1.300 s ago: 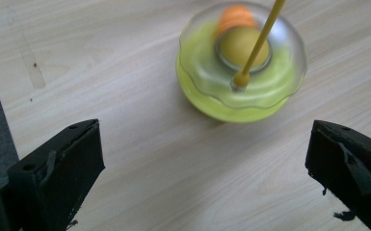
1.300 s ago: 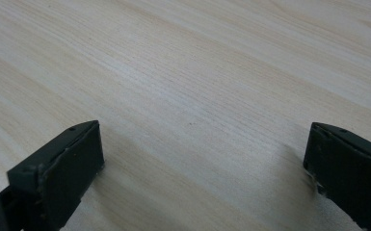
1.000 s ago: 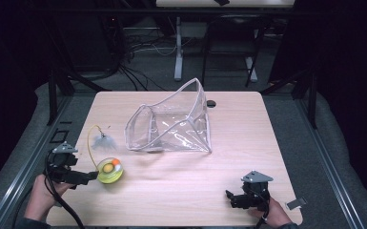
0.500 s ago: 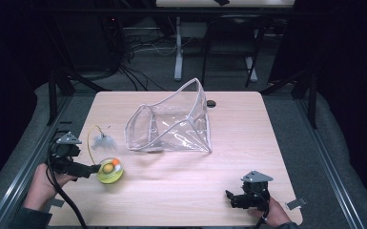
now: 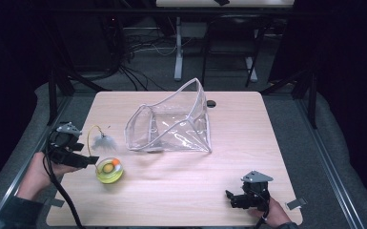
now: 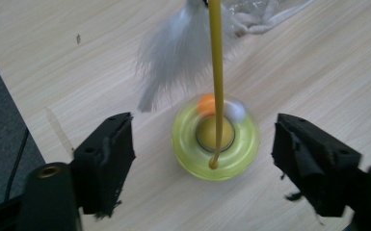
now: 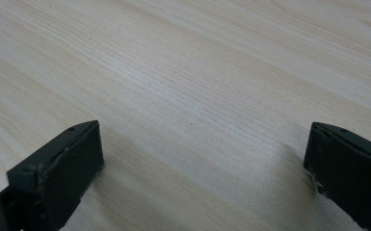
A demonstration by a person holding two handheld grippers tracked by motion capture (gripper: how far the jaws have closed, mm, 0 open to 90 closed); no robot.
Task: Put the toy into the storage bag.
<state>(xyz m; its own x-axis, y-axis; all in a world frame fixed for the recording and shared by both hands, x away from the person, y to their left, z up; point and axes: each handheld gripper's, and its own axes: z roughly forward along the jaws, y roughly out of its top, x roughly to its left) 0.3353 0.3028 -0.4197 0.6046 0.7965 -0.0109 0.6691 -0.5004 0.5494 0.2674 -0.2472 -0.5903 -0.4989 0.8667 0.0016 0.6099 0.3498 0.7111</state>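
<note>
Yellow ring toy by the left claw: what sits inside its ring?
In the yellow ring toy, an orange ball and a white ball show in the channel. A yellow wand rises from the centre, bearing a white feather. The ring's underside is hidden.

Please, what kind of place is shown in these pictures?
Probably a lab or recording workroom: a plain wooden table ringed by a black metal frame, loose cables on the floor, and dark surroundings.

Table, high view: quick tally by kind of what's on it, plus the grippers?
Clear plastic bag: 1
Yellow-green ring toy with a yellow wand and white feather: 1
Grippers: 2, left gripper open at the toy, right gripper open over bare table
Total: 4
</note>
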